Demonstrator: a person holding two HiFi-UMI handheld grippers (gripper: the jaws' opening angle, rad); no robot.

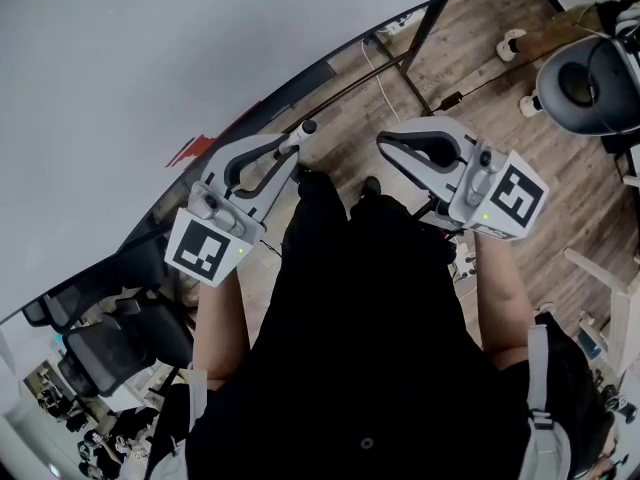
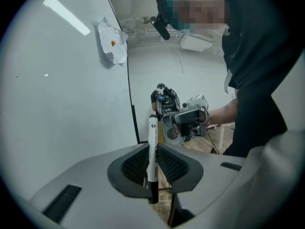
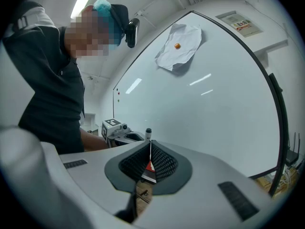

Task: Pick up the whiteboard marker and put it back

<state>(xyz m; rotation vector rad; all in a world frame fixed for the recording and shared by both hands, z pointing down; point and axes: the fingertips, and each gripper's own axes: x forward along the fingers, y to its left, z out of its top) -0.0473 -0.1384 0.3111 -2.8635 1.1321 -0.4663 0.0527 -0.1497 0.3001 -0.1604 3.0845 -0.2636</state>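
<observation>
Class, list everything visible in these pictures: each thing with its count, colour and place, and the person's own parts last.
white-barrelled, black-capped whiteboard marker: one, white and black, upright between the left gripper's fingers
large whiteboard: one, white with a dark frame, in front of the person
crumpled paper sheet: one, white, pinned high on the board
round magnet: one, orange, on the paper
office chair: at least one, black, to the person's left
wooden plank floor: brown, underfoot
left gripper: grey, shut on the marker
right gripper: grey, fingers together, empty
</observation>
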